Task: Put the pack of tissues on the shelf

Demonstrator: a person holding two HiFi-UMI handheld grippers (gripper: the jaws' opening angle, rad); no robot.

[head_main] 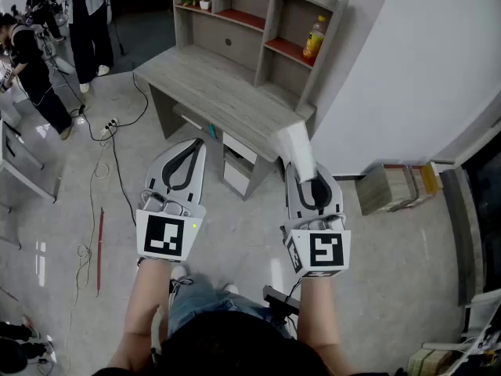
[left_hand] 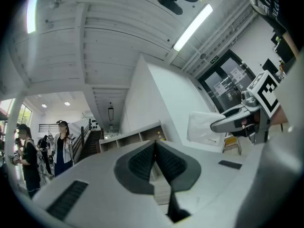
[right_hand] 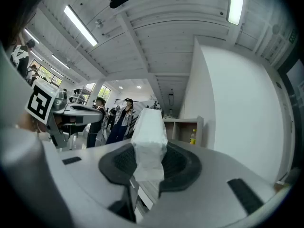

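Holding: pack of tissues (right_hand: 149, 144), pinched at its near end between the pads of our right gripper (head_main: 311, 185), in the air, well short of the shelf (head_main: 235, 34). We judge it light, soft, crushable and slick-wrapped, so we would grip it gently. Left gripper (left_hand: 155, 151): jaws together, empty.

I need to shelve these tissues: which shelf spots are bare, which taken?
The middle red shelf, between the small pots and the yellow bottle, looks bare, as does the desktop below. The bottle's compartment is free only left of it.
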